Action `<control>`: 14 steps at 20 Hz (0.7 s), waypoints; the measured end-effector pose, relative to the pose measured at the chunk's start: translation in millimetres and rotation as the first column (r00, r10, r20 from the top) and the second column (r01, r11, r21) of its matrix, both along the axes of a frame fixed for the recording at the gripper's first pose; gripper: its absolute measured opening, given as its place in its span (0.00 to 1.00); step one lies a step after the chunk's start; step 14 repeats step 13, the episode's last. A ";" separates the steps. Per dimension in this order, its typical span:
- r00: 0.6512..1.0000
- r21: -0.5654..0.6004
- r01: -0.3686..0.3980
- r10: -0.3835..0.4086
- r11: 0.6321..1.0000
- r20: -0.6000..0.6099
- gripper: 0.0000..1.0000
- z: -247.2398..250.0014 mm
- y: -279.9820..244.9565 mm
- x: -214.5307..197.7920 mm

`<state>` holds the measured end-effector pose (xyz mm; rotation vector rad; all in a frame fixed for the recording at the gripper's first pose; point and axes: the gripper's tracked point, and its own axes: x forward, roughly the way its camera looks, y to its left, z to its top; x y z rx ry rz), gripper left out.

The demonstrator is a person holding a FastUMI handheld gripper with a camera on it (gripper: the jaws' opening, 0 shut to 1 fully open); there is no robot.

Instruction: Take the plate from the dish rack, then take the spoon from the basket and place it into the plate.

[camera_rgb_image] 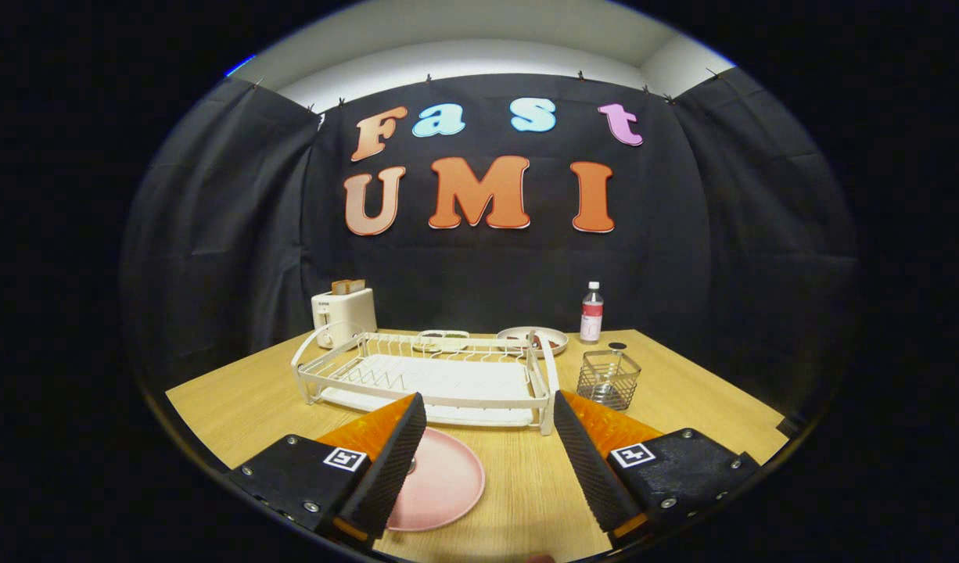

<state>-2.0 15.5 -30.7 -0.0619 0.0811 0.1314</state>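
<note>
Table [683, 407]: light wood grain, matt. Rack [425, 375] on table: white coated wire, smooth tray. Plate [440, 485] near rack: pink, matt, plastic-looking. Basket [608, 379] beside rack: bare metal wire, shiny. Gripper [487, 461] wide apart, holding nothing: fingers [389, 461] with ribbed black pads, orange translucent plastic backs. Wall: black cloth, creased.

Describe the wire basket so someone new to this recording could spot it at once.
Start at the white dish rack in the middle of the wooden table. Just beside its end stands the basket, ahead of the open fingers. It is the one dark wire-mesh container, see-through, unlike the bottle behind it.
</note>
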 end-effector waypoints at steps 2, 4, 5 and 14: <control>0.999 -0.015 0.028 -0.027 1.000 0.029 0.97 16.6 -21.2 7.6; 0.998 -0.018 0.043 -0.042 0.999 0.037 0.97 30.3 -39.6 11.8; 0.998 -0.013 0.049 -0.048 0.999 0.042 0.97 36.3 -48.2 13.6; 0.990 -0.015 0.124 -0.123 0.992 0.073 0.97 59.6 -108.9 15.8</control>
